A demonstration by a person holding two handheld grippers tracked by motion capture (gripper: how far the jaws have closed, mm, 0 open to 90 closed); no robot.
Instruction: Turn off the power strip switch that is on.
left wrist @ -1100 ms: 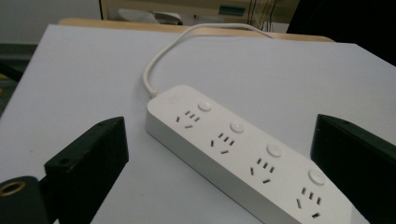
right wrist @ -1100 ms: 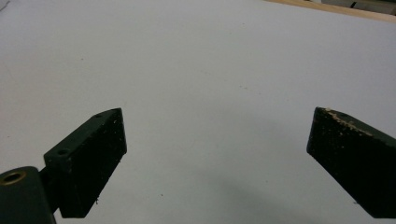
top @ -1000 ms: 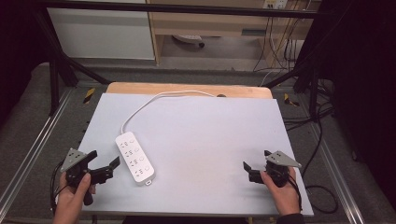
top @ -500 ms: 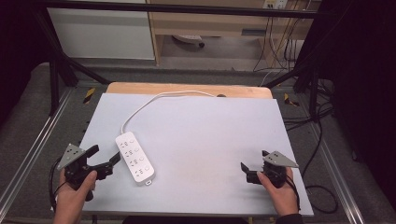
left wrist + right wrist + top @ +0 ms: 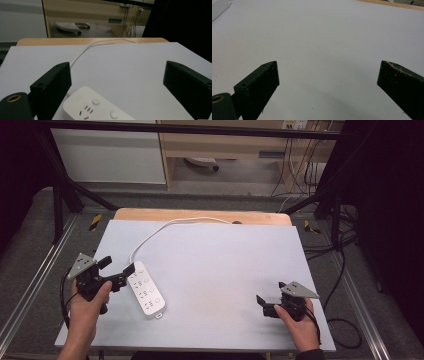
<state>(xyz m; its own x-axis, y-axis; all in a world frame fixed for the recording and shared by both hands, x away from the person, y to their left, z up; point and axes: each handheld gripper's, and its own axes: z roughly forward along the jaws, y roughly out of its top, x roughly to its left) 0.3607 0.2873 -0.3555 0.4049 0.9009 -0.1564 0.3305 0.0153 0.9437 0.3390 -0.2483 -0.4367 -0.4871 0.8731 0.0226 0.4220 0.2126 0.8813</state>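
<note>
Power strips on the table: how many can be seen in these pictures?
1. One white power strip lies on the left part of the table, just in front of the open left gripper; its white cord runs toward the table's far edge.

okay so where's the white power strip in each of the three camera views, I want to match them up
High view: the power strip lies lower left on the grey mat, just right of the left tool.
Left gripper view: bottom centre, its near end between the open jaws.
Right gripper view: I can't be sure it appears; perhaps a white sliver in the top left corner.
Shared landmark: the grey mat.
</note>
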